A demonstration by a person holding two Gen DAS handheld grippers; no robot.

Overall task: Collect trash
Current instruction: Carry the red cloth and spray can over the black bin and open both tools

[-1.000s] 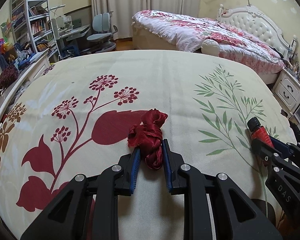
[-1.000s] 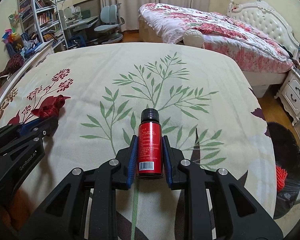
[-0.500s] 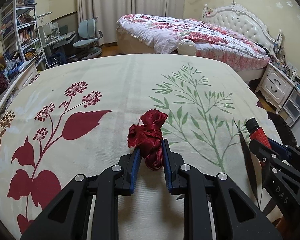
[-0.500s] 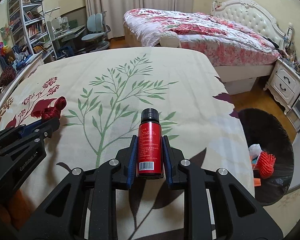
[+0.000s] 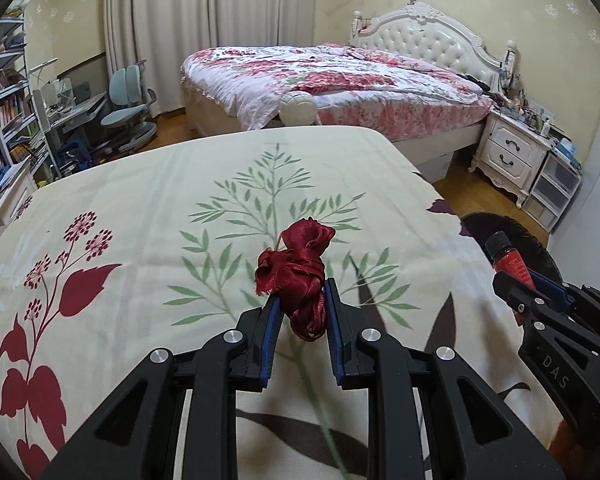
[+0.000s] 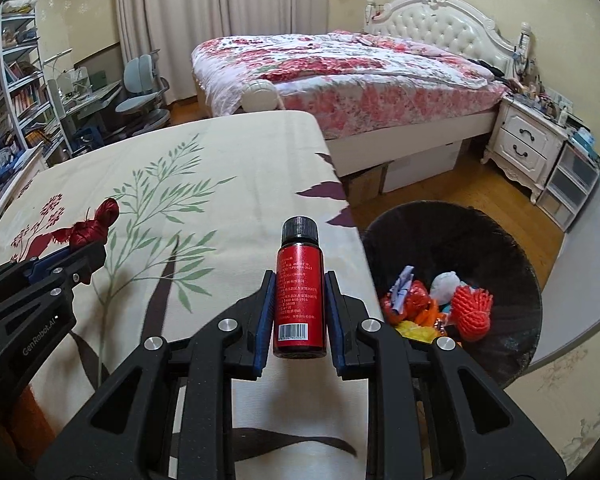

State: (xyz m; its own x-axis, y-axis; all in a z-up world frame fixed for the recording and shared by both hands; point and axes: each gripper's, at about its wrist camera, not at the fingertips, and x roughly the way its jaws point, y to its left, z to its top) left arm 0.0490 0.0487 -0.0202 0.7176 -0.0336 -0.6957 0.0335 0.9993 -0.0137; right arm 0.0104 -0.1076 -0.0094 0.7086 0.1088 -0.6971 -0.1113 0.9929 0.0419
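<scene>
My left gripper is shut on a crumpled dark red ribbon and holds it above the floral bed cover. My right gripper is shut on a small red bottle with a black cap, held upright near the cover's right edge. The ribbon also shows in the right wrist view, and the bottle in the left wrist view. A black trash bin stands on the floor to the right, holding several bits of colourful trash.
A second bed with a pink floral quilt stands behind. A white nightstand and plastic drawers are at the right. A desk chair, desk and bookshelf are at the left.
Both grippers have swung to the right with their loads. The bin has come much closer and fuller into the right wrist view.
</scene>
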